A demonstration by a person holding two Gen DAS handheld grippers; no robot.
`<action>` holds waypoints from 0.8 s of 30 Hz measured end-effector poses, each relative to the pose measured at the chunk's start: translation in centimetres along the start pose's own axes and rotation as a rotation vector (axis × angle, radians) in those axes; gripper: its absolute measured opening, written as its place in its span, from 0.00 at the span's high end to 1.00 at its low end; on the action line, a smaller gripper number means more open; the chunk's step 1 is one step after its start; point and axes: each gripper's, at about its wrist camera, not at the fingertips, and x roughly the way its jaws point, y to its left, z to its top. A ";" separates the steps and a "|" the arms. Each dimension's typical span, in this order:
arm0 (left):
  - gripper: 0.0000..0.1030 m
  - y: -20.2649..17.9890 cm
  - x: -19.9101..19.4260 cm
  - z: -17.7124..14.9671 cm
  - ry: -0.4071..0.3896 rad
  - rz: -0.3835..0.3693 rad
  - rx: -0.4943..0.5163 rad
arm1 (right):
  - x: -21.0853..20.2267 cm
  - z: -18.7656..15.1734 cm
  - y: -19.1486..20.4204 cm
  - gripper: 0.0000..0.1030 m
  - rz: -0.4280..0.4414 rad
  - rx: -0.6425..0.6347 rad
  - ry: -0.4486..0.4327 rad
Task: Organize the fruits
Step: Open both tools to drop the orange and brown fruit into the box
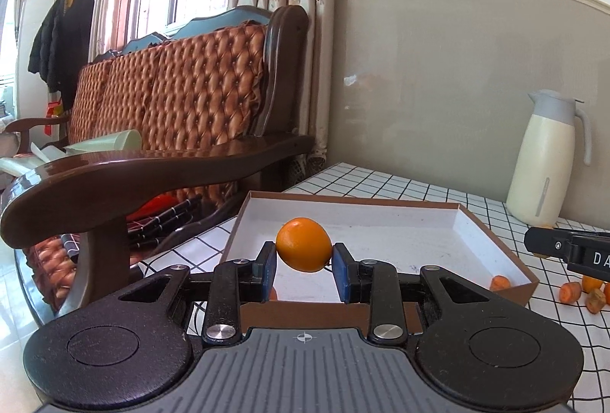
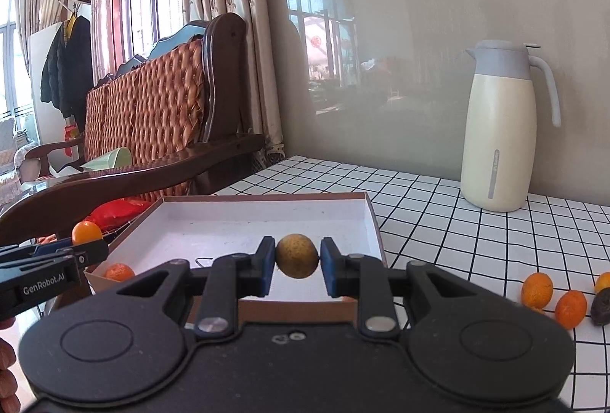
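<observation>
Fruits are clamped in both grippers, an orange (image 1: 304,250) left (image 1: 304,262), a brownish fruit (image 2: 297,255) right (image 2: 297,266), and either round one could slip and miss the box (image 2: 371,222).

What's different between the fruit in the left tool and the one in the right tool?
The left tool grips a bright orange fruit with smooth, glossy skin. The right tool grips a dull yellow-brown fruit with speckled skin, and it looks rounder. Both are small, pinched between blue pads and held over the open box.
</observation>
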 end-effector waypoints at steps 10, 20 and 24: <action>0.69 0.1 5.9 0.7 0.038 0.035 -0.005 | 5.3 0.7 -1.1 0.83 -0.030 0.016 0.032; 0.00 -0.9 7.6 1.6 -0.021 0.110 0.021 | 5.5 1.4 -2.0 0.08 -0.093 0.046 -0.070; 0.00 -1.4 6.9 1.9 0.000 0.104 0.037 | 4.6 1.4 -2.1 0.06 -0.077 0.044 -0.076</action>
